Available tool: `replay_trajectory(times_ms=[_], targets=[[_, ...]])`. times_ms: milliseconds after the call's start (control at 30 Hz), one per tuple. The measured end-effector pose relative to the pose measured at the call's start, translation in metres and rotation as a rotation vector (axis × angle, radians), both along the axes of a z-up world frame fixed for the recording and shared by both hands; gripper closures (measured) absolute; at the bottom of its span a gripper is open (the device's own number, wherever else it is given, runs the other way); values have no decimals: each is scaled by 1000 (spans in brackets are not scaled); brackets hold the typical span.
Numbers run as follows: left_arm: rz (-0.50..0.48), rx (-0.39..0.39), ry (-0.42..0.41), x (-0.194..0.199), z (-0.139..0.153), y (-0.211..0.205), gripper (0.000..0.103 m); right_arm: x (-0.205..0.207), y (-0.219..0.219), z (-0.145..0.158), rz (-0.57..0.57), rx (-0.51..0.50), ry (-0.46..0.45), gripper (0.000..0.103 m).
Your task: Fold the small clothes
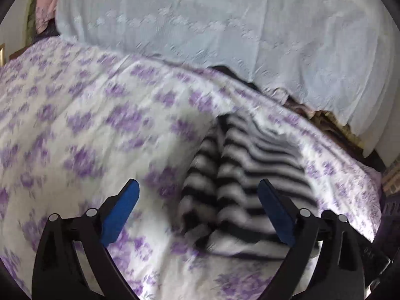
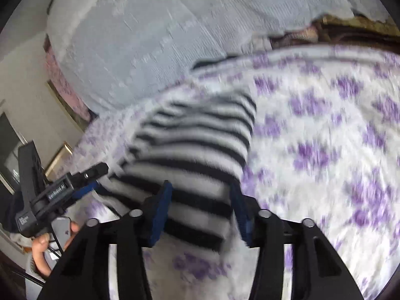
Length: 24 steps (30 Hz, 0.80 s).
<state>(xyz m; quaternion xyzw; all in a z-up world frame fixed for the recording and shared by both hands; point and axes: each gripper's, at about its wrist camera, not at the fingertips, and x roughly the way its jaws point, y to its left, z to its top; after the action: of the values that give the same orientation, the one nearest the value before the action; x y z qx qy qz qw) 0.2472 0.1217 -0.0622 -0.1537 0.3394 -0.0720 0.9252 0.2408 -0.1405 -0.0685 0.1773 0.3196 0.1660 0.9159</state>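
Note:
A black-and-white striped garment [image 1: 240,182] lies folded on the purple-flowered bedsheet [image 1: 75,115]. In the left wrist view my left gripper [image 1: 200,190] is open wide, and its right blue pad [image 1: 272,210] overlaps the garment's near edge while the left pad is over bare sheet. In the right wrist view the striped garment [image 2: 190,150] reaches down between the blue pads [image 2: 161,212] of my right gripper [image 2: 201,207]. It lies flat there and is not bunched, so these jaws stand open around it. To the left, my left gripper [image 2: 92,177] shows by the garment's left edge, held by a hand [image 2: 42,245].
A pale blue embroidered cover [image 1: 200,25] is heaped along the back of the bed. Pink patterned cloth [image 1: 46,2] shows at the far left, and brown fabric [image 2: 350,30] lies behind the sheet. A wall and a framed edge [image 2: 60,152] stand left of the bed.

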Motion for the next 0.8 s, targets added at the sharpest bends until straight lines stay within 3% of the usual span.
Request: replay_trajectory(times_ms=[67,133,167,233,300,333,400,467,500,567,633,733,767,800], targets=[[-58,-16,-9,14,13,-10,10,24,-3,10,33,88,8,69],[-138,-31,-3,28,18,-26,10,58,-9,8,64,224,52,70],[-189,-8,13,39,16,-42,10,79,-10,0,92,285,103,70],[-188,82,42,56,6,-63,10,111,-12,-22,114,373,215,71],[-147,153,118,79,-19,-69,10,126,-24,-40,71,415,255,103],[-119,172,146,86,-30,-64,11,127,-35,-46,44,429,254,103],[-84,90,167,91,-40,-40,11,120,-62,-50,-58,430,245,103],[-61,28,189,89,-38,-22,11,111,-80,-50,-81,478,253,101],[-30,38,186,84,-32,-16,11,102,-82,-42,-77,474,230,96],[-22,39,139,67,-15,-10,13,85,-73,-20,-16,414,159,94],[-67,6,79,45,4,-12,13,65,-53,-3,55,385,124,86],[-149,13,68,26,11,-26,12,52,-19,-3,170,370,159,75],[-169,29,82,23,7,-30,12,49,-11,-9,198,355,186,75],[-167,90,110,24,-4,-35,12,47,-5,-18,193,311,213,81]])
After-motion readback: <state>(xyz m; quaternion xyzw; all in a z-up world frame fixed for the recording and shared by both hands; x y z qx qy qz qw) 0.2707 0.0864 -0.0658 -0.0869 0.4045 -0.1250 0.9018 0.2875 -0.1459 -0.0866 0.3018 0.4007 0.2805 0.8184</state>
